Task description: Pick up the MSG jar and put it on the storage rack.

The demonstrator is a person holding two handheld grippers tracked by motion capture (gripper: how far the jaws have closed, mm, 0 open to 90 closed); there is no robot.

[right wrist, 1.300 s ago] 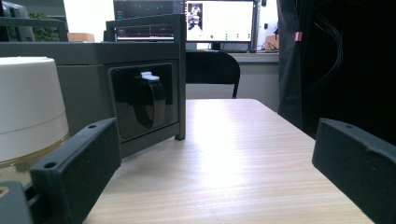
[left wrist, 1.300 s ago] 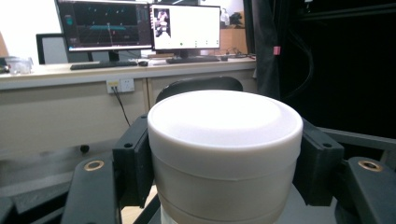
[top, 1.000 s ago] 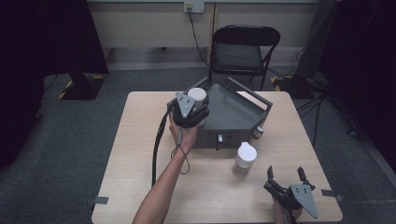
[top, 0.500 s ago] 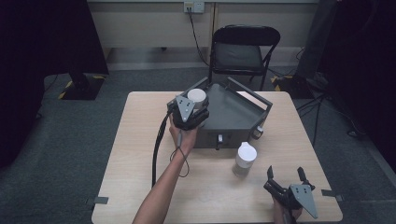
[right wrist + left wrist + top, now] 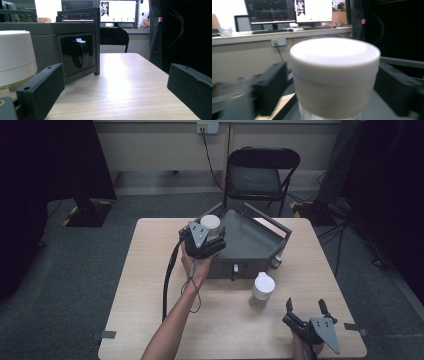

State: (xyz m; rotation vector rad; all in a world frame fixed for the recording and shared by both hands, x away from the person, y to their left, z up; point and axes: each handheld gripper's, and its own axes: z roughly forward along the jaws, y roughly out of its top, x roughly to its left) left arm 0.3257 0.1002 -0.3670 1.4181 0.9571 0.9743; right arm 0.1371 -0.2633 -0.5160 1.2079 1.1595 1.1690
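Note:
A clear jar with a white lid point(image 5: 211, 224) stands at the left corner of the grey metal tray point(image 5: 252, 240). My left gripper point(image 5: 210, 236) is around it, and its jaws have just been opening. In the left gripper view the jar point(image 5: 334, 75) sits between the black fingers point(image 5: 270, 87), with a gap on each side. A second white-lidded jar point(image 5: 262, 289) stands on the table in front of the tray. My right gripper point(image 5: 305, 309) rests open near the table's front right edge with nothing between its fingers. The right gripper view shows this jar point(image 5: 15, 57) at the left.
The wooden table point(image 5: 150, 285) carries the tray, whose front wall has a black latch point(image 5: 78, 53). A black folding chair point(image 5: 260, 175) stands behind the table. The left gripper's cable point(image 5: 167, 280) trails down over the table's left half.

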